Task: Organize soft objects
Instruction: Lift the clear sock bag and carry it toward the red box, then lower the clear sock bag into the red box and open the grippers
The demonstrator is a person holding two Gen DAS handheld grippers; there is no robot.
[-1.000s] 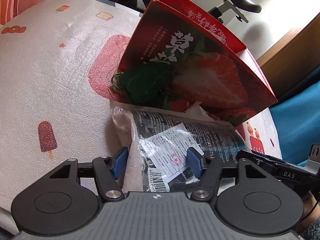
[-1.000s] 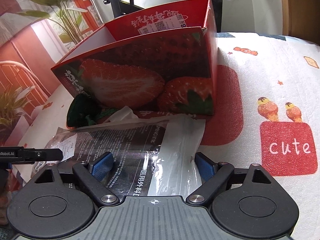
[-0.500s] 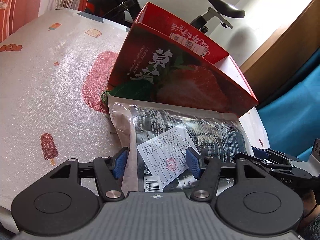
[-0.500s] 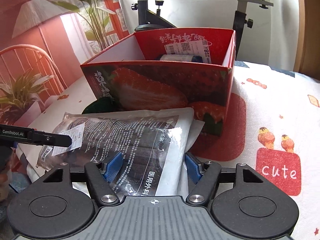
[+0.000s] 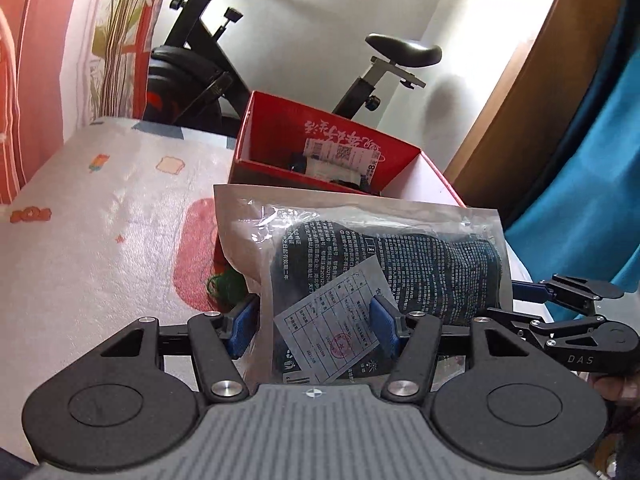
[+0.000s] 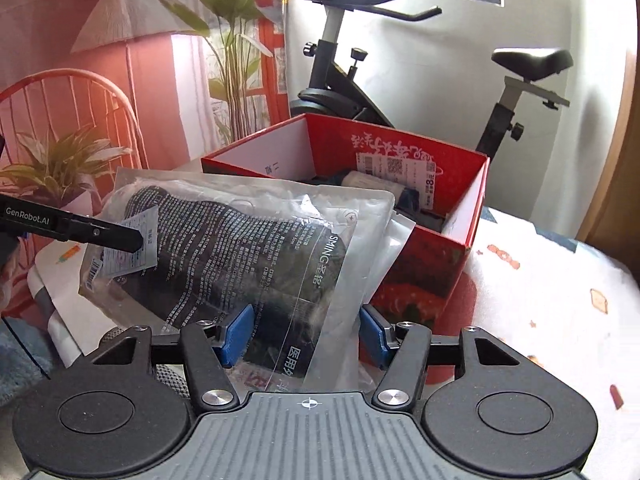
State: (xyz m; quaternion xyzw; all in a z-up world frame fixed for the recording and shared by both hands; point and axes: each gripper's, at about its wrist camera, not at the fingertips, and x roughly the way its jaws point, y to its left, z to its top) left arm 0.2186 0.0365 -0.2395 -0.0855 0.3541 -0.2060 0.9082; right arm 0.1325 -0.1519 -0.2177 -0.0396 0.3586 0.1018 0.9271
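We have the clear plastic packet (image 5: 384,264), with its dark folded contents and white slip, carried between both tools, and the move ahead turns on one thing: the red strawberry box (image 5: 332,160) lies dead ahead at twelve o'clock, just past the packet's far edge, its open mouth facing up with a few items already inside. The packet's long axis runs from nine to three o'clock across our line of travel, roughly along the box's near wall. The left gripper (image 5: 314,322) straddles the end with the white slip, its blue pads bearing on the plastic; the right gripper (image 6: 306,334) straddles the other end, where loose clear film trails off. Its jaws have just been closing, with the packet between them, and the pads now meet the wrapper's sides, so we read both as holding at a middling width. Neither hand is clearly nearer the box; they share the load evenly. Against a second ago, the packet has left the printed tablecloth (image 5: 100,248), where it lay flat against the box's strawberry face; it now hangs raised, its top edge about level with the rim, and the box's interior has come into view in both cameras.
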